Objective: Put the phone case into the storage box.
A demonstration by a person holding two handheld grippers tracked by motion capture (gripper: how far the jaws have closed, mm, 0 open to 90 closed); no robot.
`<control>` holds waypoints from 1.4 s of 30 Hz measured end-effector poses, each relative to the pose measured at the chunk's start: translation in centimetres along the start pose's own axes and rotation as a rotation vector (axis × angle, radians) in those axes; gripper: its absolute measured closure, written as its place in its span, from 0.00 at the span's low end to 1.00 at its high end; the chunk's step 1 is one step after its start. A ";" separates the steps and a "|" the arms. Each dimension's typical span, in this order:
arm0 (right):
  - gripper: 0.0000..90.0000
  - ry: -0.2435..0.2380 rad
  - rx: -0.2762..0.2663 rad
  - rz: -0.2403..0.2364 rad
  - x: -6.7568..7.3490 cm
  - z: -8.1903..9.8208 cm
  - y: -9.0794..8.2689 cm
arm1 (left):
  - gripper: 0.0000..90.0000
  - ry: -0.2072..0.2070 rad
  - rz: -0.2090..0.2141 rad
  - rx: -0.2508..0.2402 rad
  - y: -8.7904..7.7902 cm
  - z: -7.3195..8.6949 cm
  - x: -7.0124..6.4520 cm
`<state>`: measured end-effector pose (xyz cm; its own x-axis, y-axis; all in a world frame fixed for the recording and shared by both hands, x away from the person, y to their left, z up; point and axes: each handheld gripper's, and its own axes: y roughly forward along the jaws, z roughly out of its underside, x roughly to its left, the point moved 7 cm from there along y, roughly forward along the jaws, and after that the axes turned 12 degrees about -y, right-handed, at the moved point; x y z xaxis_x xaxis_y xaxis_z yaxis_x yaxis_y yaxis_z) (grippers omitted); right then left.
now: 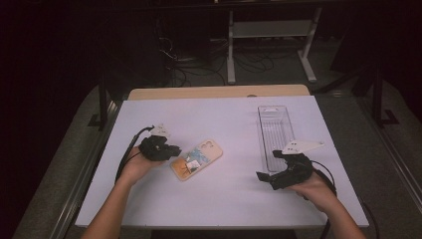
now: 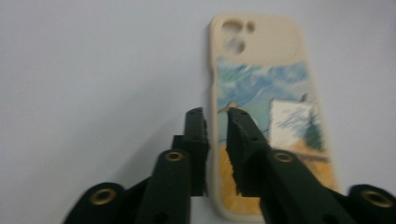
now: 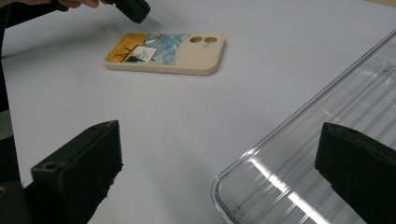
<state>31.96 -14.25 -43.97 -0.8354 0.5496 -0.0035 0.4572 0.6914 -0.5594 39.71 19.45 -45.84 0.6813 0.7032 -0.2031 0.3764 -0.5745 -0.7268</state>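
Note:
A beige phone case [image 1: 196, 159] with a painted blue and orange picture lies flat on the white table, left of centre. My left gripper [image 1: 171, 151] hovers at its near left end. In the left gripper view the two jaws [image 2: 217, 114] stand a narrow gap apart over the phone case's [image 2: 266, 93] left edge, and nothing is pinched between them. My right gripper [image 1: 268, 165] sits at the near end of a clear plastic tray [image 1: 260, 129], jaws wide apart [image 3: 219, 140] and empty. The right gripper view also has the phone case [image 3: 166, 52] and the left gripper [image 3: 133, 10] farther off.
The clear tray [image 3: 299, 140] runs lengthwise toward the far right of the table [image 1: 224, 119] and holds nothing. A wooden edge [image 1: 219, 92] borders the table's far side. Cables and a stand's legs [image 1: 268, 45] lie on the dark floor beyond.

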 end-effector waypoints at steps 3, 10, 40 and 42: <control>0.00 0.001 0.001 0.000 0.0 0.0 0.0 | 0.74 -0.012 0.023 -0.039 -1.1 -0.3 -0.8; 0.00 0.003 0.001 0.000 0.1 0.0 0.0 | 0.56 -0.008 0.048 -0.098 -3.1 0.8 -2.6; 0.01 -0.006 -0.008 -0.026 0.0 -0.3 0.0 | 0.00 0.008 0.081 -0.177 -5.0 5.3 -4.4; 0.01 -0.010 -0.009 -0.027 0.0 -0.3 0.0 | 0.00 0.008 0.078 -0.179 -5.0 5.3 -4.4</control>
<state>32.02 -14.15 -43.74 -0.8505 0.5260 0.0030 0.4371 0.7099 -0.5522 31.51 21.40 -44.78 0.7175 0.6506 -0.2488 0.4270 -0.6931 -0.5808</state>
